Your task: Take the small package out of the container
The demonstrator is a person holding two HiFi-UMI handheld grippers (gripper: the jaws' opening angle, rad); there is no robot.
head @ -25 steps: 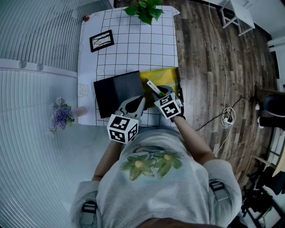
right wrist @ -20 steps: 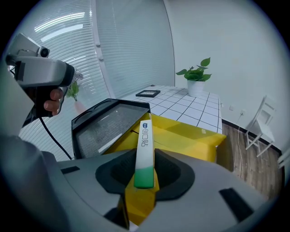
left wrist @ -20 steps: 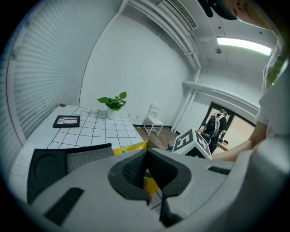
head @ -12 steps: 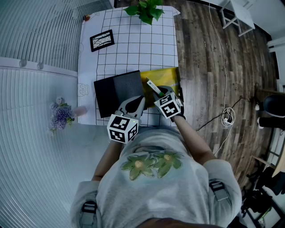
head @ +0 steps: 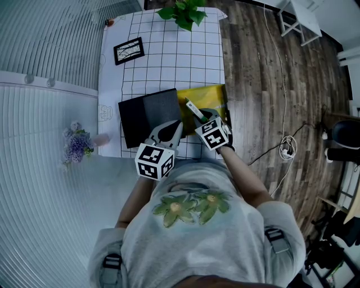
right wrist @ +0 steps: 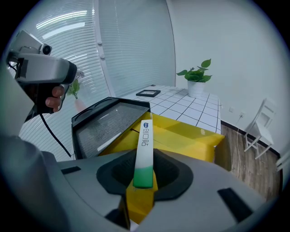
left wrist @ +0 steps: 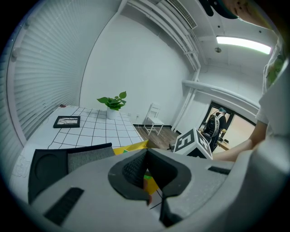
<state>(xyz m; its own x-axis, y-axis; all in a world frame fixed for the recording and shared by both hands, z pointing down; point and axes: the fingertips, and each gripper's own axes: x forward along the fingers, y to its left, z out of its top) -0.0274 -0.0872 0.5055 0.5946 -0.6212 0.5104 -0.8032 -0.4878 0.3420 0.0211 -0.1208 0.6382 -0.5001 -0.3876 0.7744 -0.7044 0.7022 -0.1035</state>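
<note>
A thin white and green small package (right wrist: pixel 145 149) stands edge-on between the jaws of my right gripper (right wrist: pixel 145 156). The jaws are closing on it and the pads meet its sides. In the head view the package (head: pixel 192 107) sticks up from the right gripper (head: pixel 201 115), over the near end of the open yellow container (head: pixel 209 94). The container (right wrist: pixel 181 131) lies just past the jaws. My left gripper (head: pixel 171 130) hovers at the near right corner of a black tray (head: pixel 140 118). Its jaws (left wrist: pixel 147 154) are shut with nothing held.
The black tray (right wrist: pixel 108 120) lies against the container's left side on the grid-patterned table. Farther back stand a framed picture (head: pixel 128 51) and a potted plant (head: pixel 183 12). The table's right edge drops to a wooden floor with a cable (head: pixel 287 146). Purple flowers (head: pixel 76 145) sit left.
</note>
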